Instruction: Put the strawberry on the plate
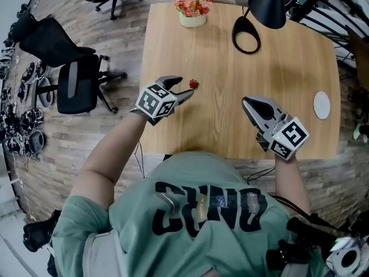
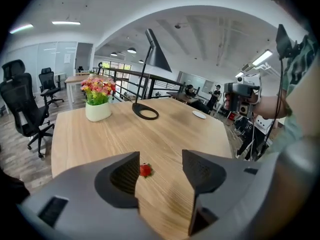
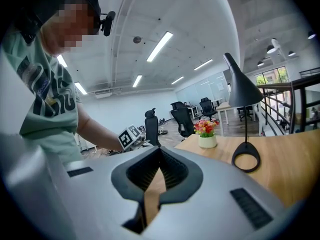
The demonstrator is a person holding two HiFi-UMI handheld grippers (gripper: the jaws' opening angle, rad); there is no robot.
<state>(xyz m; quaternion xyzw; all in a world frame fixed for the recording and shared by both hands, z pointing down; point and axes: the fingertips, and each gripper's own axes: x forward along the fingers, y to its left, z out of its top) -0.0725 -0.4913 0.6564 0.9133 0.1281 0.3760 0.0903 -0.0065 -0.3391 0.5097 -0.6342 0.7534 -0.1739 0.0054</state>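
Two jaws of the left tool (image 1: 185, 93) stand wide apart, gripping nothing. The strawberry (image 1: 194, 84) lies on the desk (image 1: 230, 62) just past their tips, nearer the left jaw, which cuts off its edge in the left gripper view. The left forearm reaches forward. The right tool (image 1: 247, 101), closed and empty, is held over the desk's near edge. The plate (image 1: 322, 105) sits far right, well apart from the strawberry.

Unreadable dark lettering (image 1: 210, 208) on green shirt (image 1: 190, 172)
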